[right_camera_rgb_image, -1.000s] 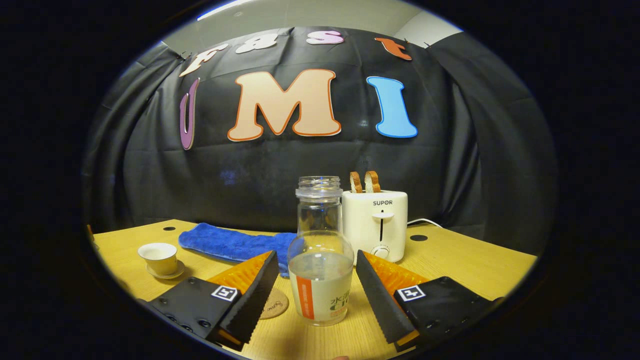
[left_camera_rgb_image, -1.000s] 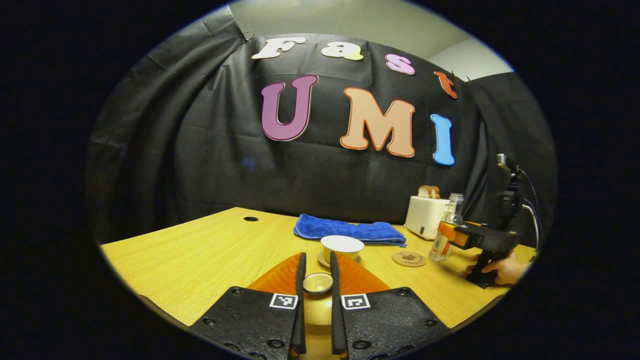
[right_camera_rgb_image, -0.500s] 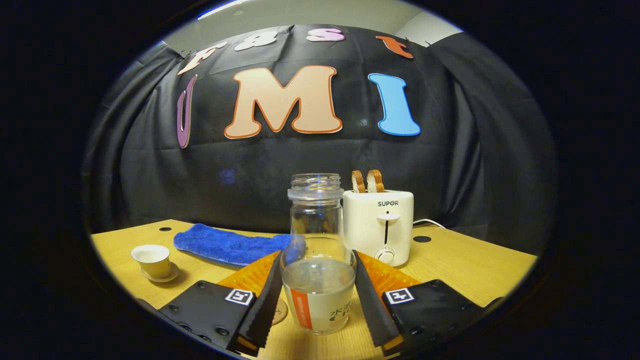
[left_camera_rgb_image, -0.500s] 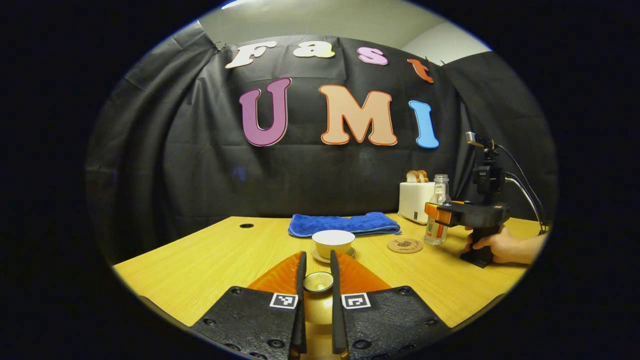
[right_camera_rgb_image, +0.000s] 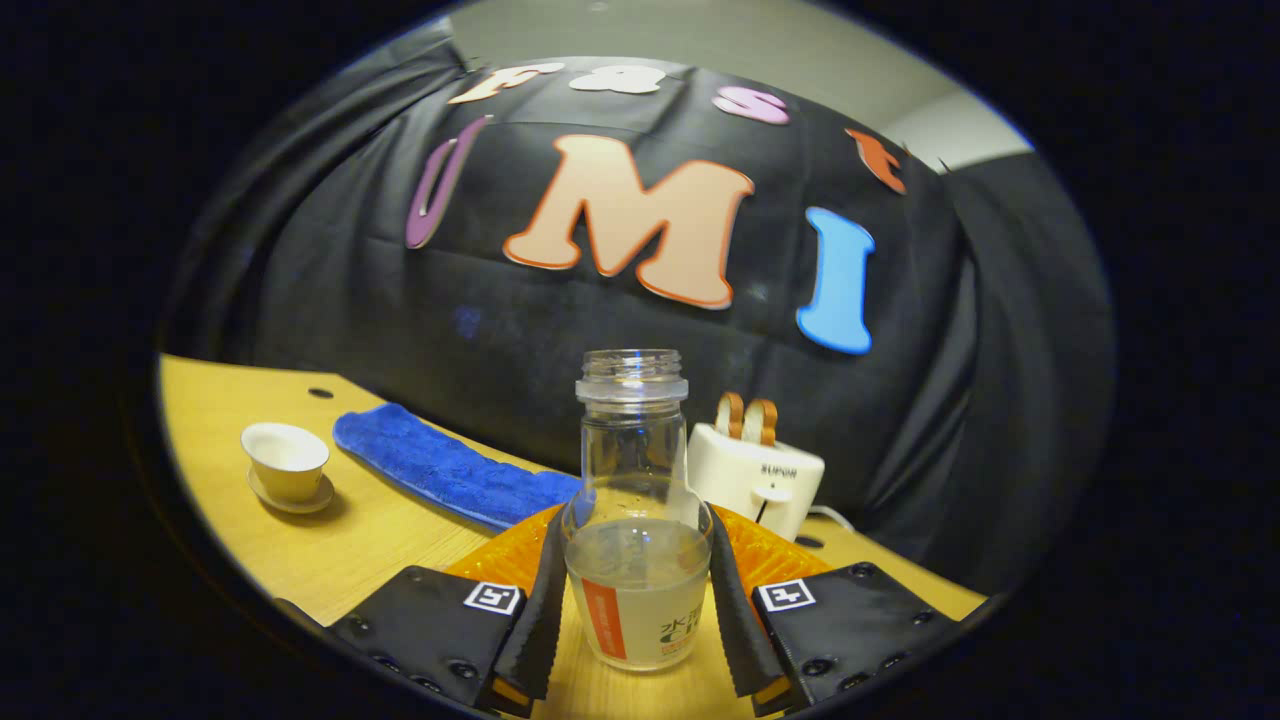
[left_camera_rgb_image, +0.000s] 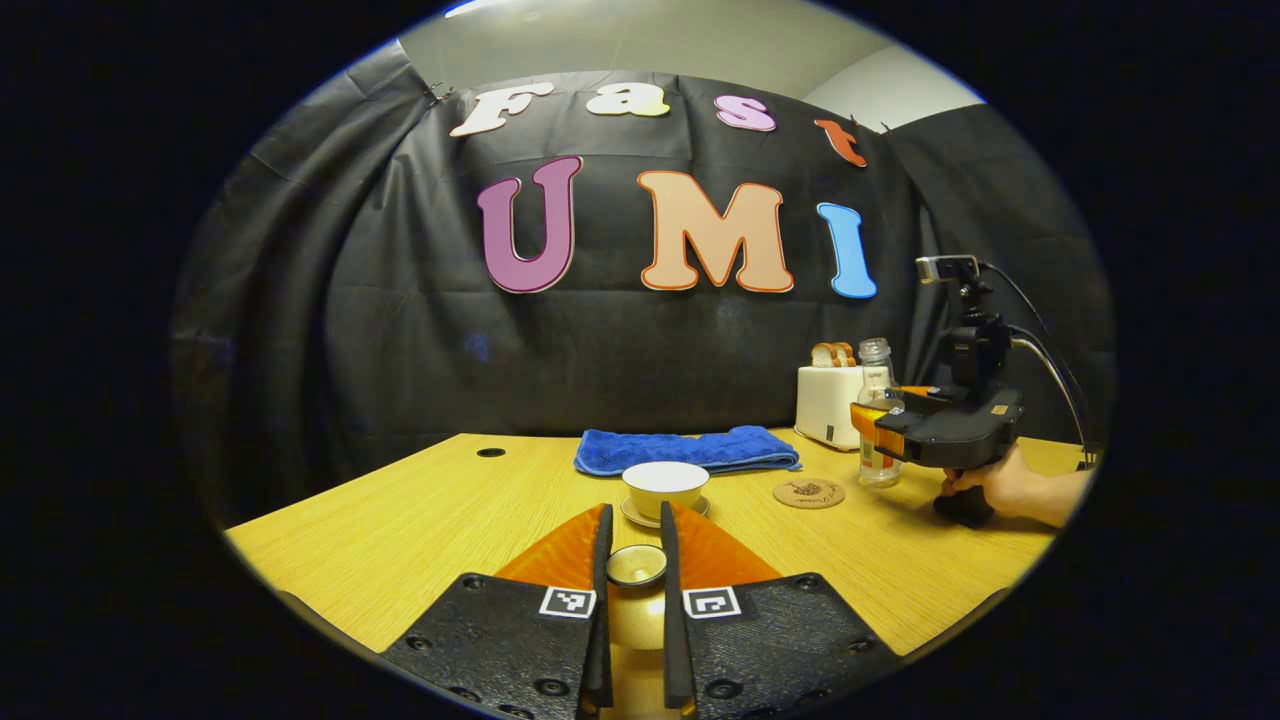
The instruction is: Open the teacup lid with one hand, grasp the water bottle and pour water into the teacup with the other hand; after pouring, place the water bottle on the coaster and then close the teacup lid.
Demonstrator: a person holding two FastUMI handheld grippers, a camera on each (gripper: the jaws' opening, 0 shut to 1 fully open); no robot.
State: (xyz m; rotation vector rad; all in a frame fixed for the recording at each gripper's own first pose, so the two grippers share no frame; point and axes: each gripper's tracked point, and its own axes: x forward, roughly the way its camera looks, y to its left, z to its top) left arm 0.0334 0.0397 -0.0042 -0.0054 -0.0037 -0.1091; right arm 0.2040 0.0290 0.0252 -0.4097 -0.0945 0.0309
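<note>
Lifted and tilted now — water bottle (right_camera_rgb_image: 637, 540) pinched in right gripper (right_camera_rgb_image: 633, 600).
Left gripper (left_camera_rgb_image: 634, 570) holds teacup lid (left_camera_rgb_image: 636, 565) — glassy, slippery; grip its belly.

I see the teacup (left_camera_rgb_image: 665, 484): pale, uncovered, upright on its saucer. Its lid (left_camera_rgb_image: 636, 565): small, round, apart from it. Water bottle (right_camera_rgb_image: 636, 520): clear, uncapped, part-filled; round coaster (left_camera_rgb_image: 808, 492) flat nearby.

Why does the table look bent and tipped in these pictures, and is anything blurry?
In the left gripper view the fisheye lens bows the table edge, yet the teacup stays sharp. In the right gripper view the camera is tilted, so the toaster and blue towel slant, while the water bottle between the fingers is crisp; light is dim and soft.
</note>
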